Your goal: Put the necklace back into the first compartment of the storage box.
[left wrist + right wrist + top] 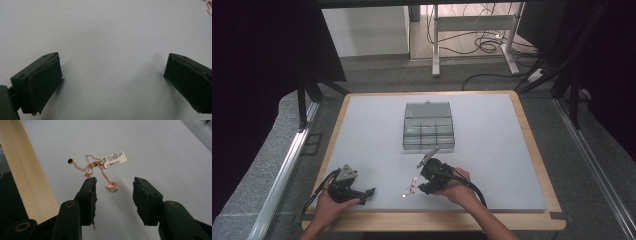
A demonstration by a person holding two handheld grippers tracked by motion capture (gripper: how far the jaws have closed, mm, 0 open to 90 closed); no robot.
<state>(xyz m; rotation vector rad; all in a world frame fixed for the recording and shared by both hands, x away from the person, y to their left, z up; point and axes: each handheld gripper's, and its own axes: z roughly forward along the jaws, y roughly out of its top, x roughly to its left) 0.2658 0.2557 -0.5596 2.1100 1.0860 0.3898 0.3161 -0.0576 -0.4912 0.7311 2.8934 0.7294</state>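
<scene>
The matte black left gripper [371,191] rests at the near-left of the smooth pale grey mat [362,130], jaws spread wide over bare surface. A thin rose-gold chain necklace [100,171] with ring pendant and white barcode tag lies between the right gripper [113,188]'s parted jaws, untouched. Farther back sits a clear plastic compartment box [429,126]. A light wooden table edge [532,130] frames the mat; grey carpet lies beyond.

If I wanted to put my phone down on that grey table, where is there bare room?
Wide bare patches lie on the grey mat left of the clear plastic compartment box and right of it. It is crowded near the front, where the rose-gold necklace with its white tag lies between the left gripper and right gripper.
</scene>
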